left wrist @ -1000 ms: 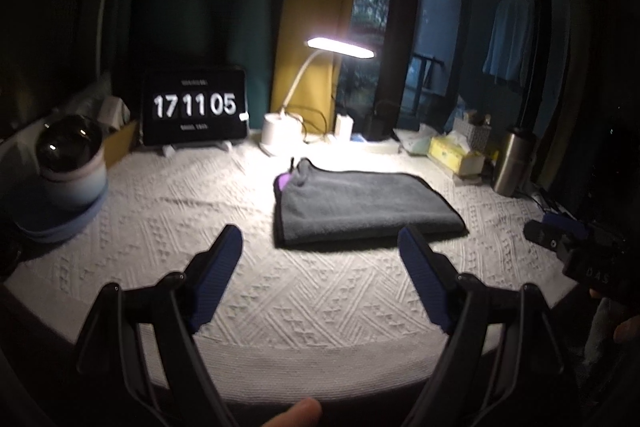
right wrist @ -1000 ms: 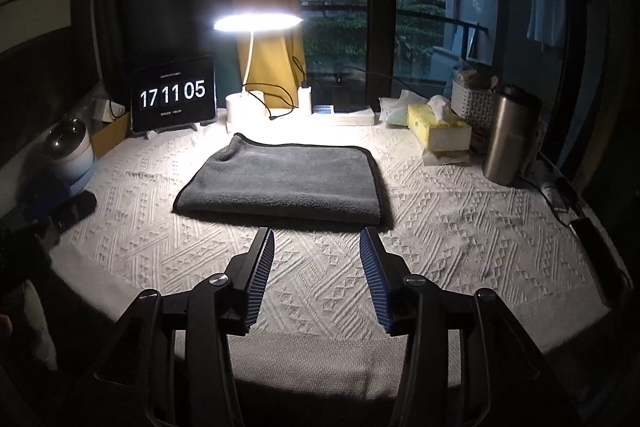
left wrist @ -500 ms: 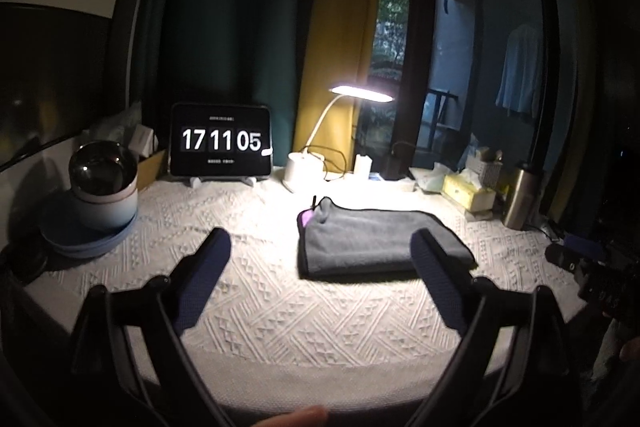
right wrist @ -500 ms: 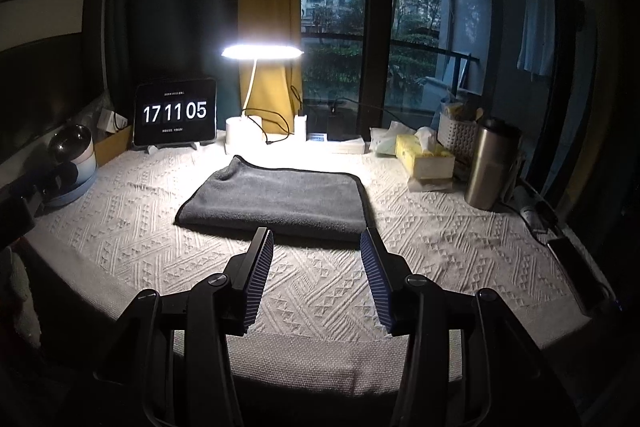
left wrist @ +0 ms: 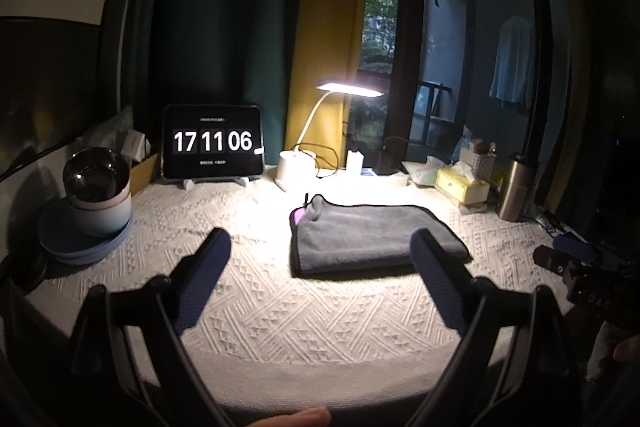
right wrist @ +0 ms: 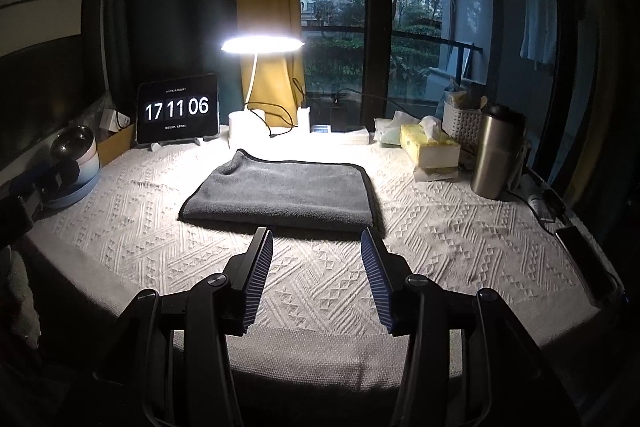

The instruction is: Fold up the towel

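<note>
Towel [right wrist: 280, 193] – lies folded flat on table [right wrist: 440, 247] | left gripper [left wrist: 320, 259], right gripper [right wrist: 316, 247] – both released, empty | task looks complete

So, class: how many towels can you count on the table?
1. A grey towel, already folded, lies flat mid-table in front of the lamp. Both grippers, left and right, are open and short of it.
</note>
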`<state>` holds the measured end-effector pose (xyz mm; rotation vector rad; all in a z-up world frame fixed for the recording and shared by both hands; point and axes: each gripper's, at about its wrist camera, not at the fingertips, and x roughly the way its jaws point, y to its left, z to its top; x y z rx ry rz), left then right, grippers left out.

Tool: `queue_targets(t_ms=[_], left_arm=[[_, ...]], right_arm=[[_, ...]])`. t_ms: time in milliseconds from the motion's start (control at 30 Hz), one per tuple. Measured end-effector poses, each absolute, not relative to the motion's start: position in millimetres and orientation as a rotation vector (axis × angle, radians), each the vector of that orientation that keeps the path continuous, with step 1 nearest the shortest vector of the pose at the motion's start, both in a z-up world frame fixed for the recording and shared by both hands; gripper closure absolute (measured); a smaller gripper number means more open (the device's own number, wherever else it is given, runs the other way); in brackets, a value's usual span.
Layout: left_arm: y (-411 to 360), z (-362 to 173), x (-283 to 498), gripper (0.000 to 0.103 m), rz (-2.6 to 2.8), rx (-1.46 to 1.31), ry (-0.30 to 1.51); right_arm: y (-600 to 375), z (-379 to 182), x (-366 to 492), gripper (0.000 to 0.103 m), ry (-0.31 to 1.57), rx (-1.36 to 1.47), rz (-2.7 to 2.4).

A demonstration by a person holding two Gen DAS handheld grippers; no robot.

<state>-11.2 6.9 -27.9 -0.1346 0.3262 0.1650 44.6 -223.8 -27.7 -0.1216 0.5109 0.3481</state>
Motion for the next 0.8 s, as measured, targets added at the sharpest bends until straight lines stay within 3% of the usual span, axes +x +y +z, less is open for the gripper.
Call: queue_targets(t_ms=[800], left_arm=[[5.7, -28.7, -7.2, 0.011, 0.150, -0.133, 0.340]], right_arm=[[-225.9, -27.5, 46.9, 0.054, 0.511, -0.112, 0.346]])
